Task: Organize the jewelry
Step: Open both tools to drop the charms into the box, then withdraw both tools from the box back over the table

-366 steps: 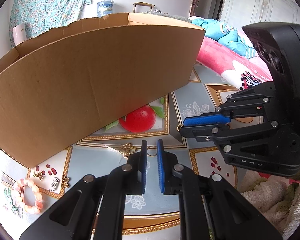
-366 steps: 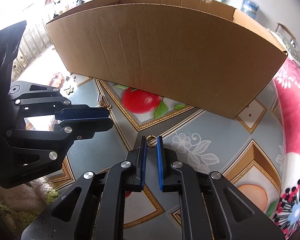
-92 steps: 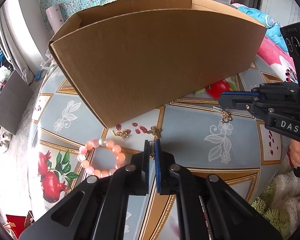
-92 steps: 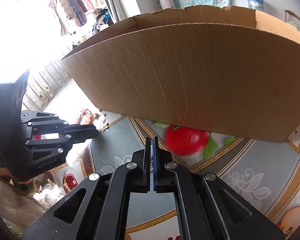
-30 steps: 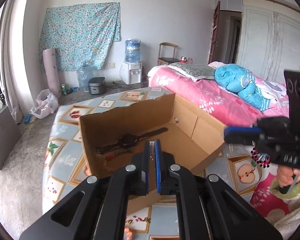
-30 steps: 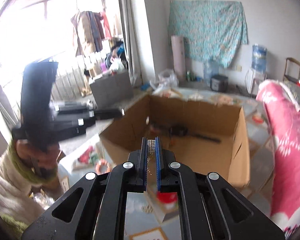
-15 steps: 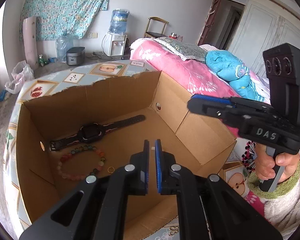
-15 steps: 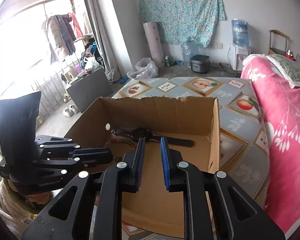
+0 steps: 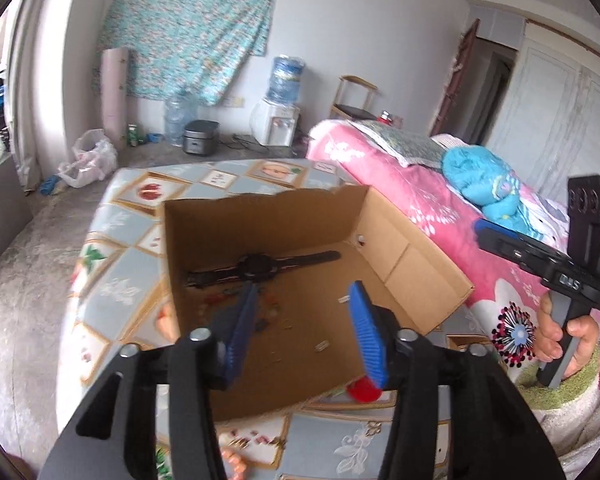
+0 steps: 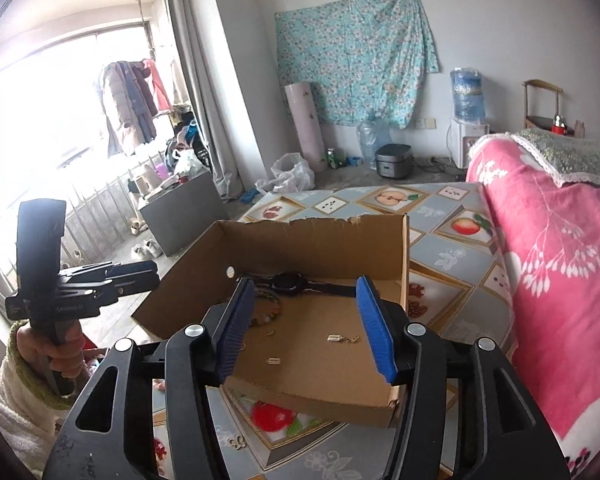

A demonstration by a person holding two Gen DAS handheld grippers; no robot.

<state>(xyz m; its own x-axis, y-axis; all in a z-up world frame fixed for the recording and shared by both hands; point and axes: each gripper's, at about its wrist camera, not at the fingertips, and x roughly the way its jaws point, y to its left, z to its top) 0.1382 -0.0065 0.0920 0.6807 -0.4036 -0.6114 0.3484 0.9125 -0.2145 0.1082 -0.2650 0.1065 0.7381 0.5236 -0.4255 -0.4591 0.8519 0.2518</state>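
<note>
An open cardboard box (image 9: 416, 256) (image 10: 332, 240) stands on the patterned table. Inside lie a black watch (image 9: 256, 266) (image 10: 290, 281), a beaded bracelet (image 10: 270, 308) and small gold pieces (image 10: 342, 337) (image 9: 321, 345). My left gripper (image 9: 304, 332) hovers above the box's near side, its jaws opening with nothing between them. My right gripper (image 10: 306, 324) hovers over the box from the other side, jaws opening too, and empty. Each gripper shows in the other's view, held by a hand (image 9: 560, 332) (image 10: 60, 354).
A pink bracelet (image 9: 232, 458) and small trinkets (image 9: 256, 438) (image 10: 238, 443) lie on the patterned table (image 9: 112, 280) (image 10: 440, 256) in front of the box. A pink bed (image 9: 440, 208) (image 10: 560, 280) borders the table on the right. Floor clutter lies beyond the table.
Both grippers' jaws have spread apart from nearly shut. Small gold pieces that were pinched a second ago now lie on the box floor. Both views have pulled back and risen slightly.
</note>
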